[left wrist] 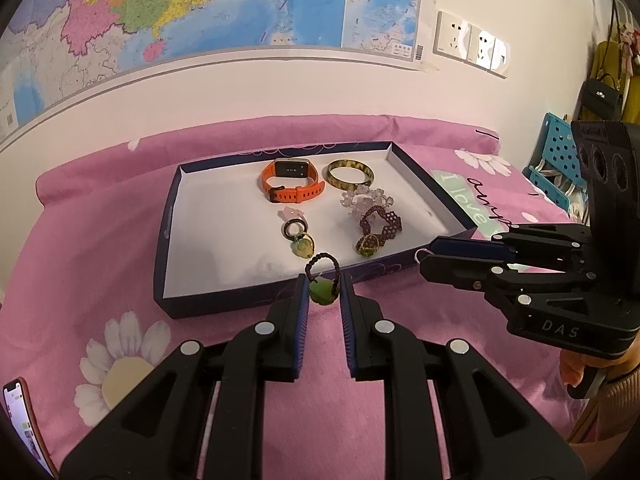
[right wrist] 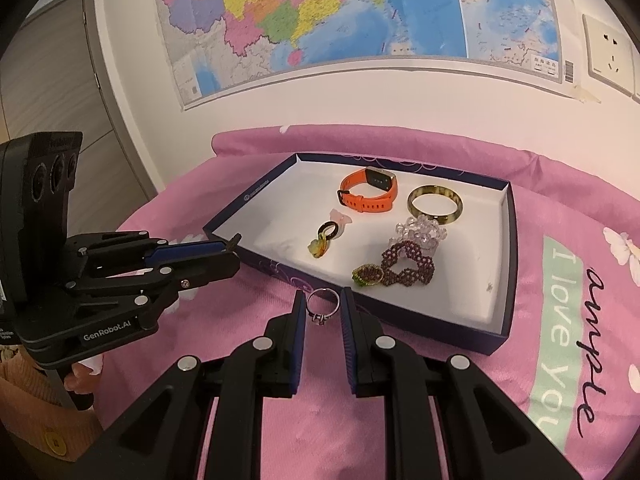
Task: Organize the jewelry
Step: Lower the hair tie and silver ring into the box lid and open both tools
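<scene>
My left gripper (left wrist: 323,286) is shut on a dark beaded ring with a green stone (left wrist: 321,293), held just in front of the near rim of a dark blue tray (left wrist: 172,216). My right gripper (right wrist: 322,305) is shut on a thin silver ring (right wrist: 319,318) close to the tray's (right wrist: 508,264) near edge. Each gripper also shows in the other's view, the right gripper (left wrist: 425,255) from the side and the left gripper (right wrist: 236,249) at the tray's corner. In the tray lie an orange watch (left wrist: 292,185), a mottled bangle (left wrist: 350,175), a clear crystal bracelet (left wrist: 366,200), a maroon beaded bracelet (left wrist: 380,226) and a dark ring with a yellowish stone (left wrist: 299,238).
The tray rests on a pink flowered bedsheet (left wrist: 100,264) against a white wall with a map (left wrist: 200,8). A phone (left wrist: 20,412) lies at the lower left. A blue perforated basket (left wrist: 556,164) and hanging bags stand at the right. A person's hand (left wrist: 580,368) holds the right gripper.
</scene>
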